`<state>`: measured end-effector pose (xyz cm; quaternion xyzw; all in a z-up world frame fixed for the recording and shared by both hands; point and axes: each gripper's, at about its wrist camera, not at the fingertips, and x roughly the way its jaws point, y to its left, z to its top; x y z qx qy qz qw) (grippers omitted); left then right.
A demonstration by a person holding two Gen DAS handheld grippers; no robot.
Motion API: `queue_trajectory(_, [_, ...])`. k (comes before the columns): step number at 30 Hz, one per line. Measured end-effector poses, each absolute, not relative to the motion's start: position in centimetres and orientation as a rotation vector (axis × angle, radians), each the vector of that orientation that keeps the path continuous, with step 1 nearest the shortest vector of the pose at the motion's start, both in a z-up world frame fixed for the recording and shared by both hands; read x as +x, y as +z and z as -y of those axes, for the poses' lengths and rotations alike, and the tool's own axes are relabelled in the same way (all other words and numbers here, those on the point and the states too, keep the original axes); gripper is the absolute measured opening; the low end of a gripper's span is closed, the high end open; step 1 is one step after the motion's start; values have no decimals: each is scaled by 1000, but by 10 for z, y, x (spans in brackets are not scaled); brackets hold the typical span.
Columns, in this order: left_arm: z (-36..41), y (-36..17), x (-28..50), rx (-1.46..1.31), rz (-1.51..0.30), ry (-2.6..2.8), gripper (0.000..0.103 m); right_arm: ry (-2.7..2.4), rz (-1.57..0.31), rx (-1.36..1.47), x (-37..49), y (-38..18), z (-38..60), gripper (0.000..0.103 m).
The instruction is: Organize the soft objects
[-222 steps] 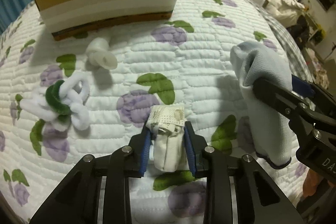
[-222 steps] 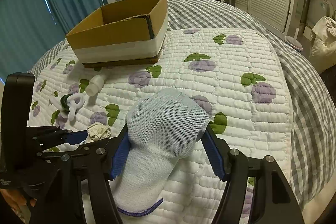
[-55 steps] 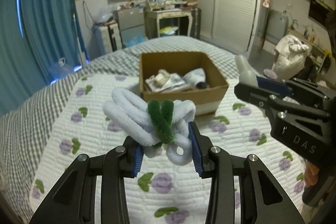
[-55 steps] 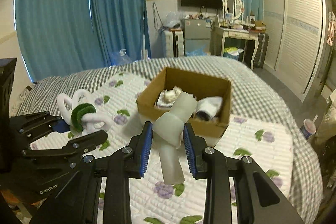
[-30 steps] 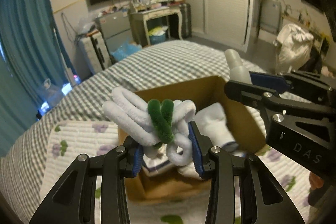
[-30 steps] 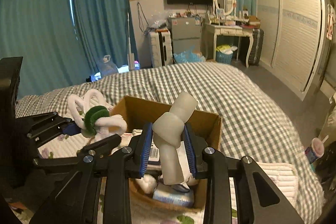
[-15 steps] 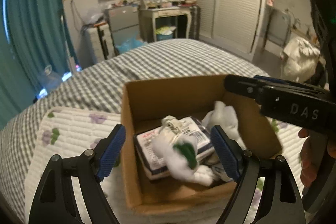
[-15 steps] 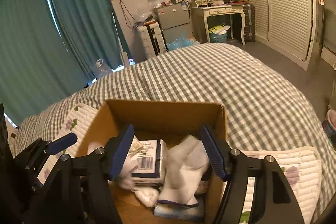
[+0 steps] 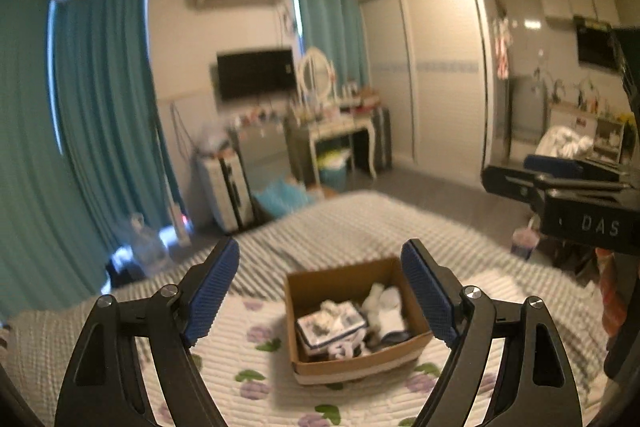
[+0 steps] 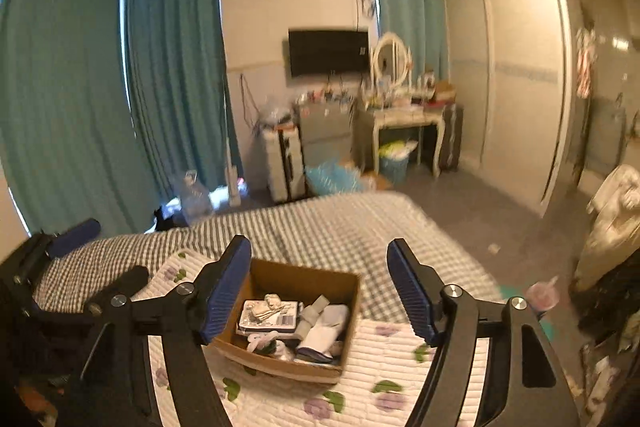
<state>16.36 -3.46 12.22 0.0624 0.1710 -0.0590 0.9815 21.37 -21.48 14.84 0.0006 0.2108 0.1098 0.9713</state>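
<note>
The cardboard box [image 9: 352, 277] stands on the quilted bed and holds several soft things: white socks [image 9: 386, 311], a white and green fluffy loop toy [image 10: 264, 341], a knotted pale stocking [image 10: 310, 311] and a printed packet [image 9: 330, 323]. The box also shows in the right wrist view [image 10: 304, 277]. My left gripper [image 9: 320, 291] is open and empty, held high above and back from the box. My right gripper [image 10: 318, 287] is open and empty, also high above the box. The right gripper shows at the right edge of the left wrist view [image 9: 560, 187].
The white quilt with purple and green flowers [image 9: 248, 391] lies over a grey checked bedspread [image 10: 340, 223]. Beyond the bed are teal curtains [image 10: 80, 87], a dressing table [image 10: 400, 119] and a wardrobe [image 10: 520, 79].
Both grippers have pulled up and back from the box, which now looks smaller and lower. The toy and stocking dropped earlier lie in the box. Jaws stay open.
</note>
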Motion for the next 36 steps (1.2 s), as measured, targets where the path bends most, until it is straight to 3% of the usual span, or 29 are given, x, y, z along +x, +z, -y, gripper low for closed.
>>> queue_trajectory(2, [35,137,136,128,-286,-109,94,202,-361,-27,178,168,218,82])
queue_trajectory(7, [32,153,82,115,-196,-109,95,196,-268,-9,118,186,229,103])
queue_trajectory(13, [18,124,54,60,-160,-51,95,180,-235,33,80,152,233,103])
queue_trajectory(24, [10,26,87,76,-307,-20,95,137,-368,47,106,11,209,103])
queue_trajectory(36, [-5,-3,99,21,-382,-46,95,142,-430,68,123,-15,207,103])
